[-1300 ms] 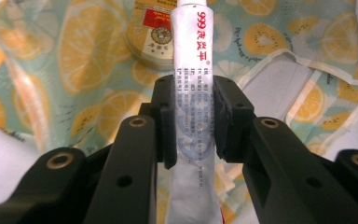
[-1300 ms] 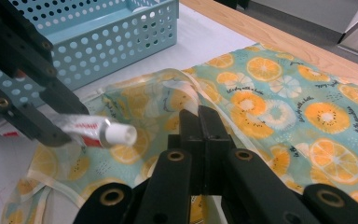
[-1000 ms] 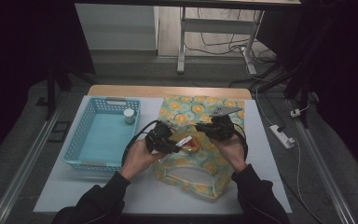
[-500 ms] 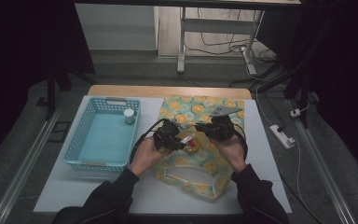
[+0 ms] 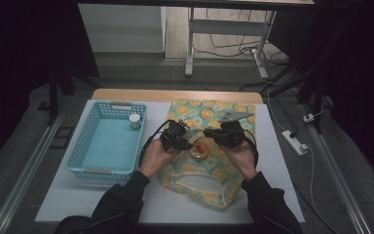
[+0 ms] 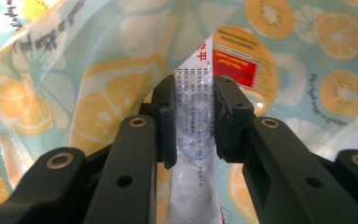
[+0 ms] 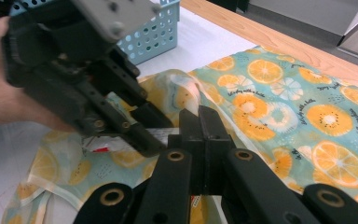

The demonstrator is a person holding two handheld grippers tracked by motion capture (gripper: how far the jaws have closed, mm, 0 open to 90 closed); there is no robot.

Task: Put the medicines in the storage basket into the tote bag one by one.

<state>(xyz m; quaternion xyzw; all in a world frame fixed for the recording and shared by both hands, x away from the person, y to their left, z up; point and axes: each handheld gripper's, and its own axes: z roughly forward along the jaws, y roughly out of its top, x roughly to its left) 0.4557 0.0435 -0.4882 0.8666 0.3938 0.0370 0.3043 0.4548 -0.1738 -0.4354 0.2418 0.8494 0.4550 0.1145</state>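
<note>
The packet (image 6: 196, 140) is a flat, glossy plastic sachet, clear and whitish with small blue print and a red and orange label at its far end. It sits between the black pads of my left tool (image 6: 193, 123), which is closed on it across its narrow width. Its long axis runs straight away from that tool, label end forward, into the fold of the bag (image 5: 209, 168). In the high view the packet (image 5: 199, 147) lies over the middle of the bag, between my two hands.

The bag is soft cloth, pale teal with orange and lemon slices printed on it, rumpled and lifted into a loose fold around the packet. It is spread on the white desk (image 5: 78, 195).

My right tool (image 7: 200, 122) has its jaws pressed fully together; they seem to pinch the edge of the cloth, but I cannot tell for sure. Beside the bag stands a light blue plastic basket (image 5: 85, 146) with latticed walls, a small white-capped jar (image 5: 135, 120) in its far corner.
</note>
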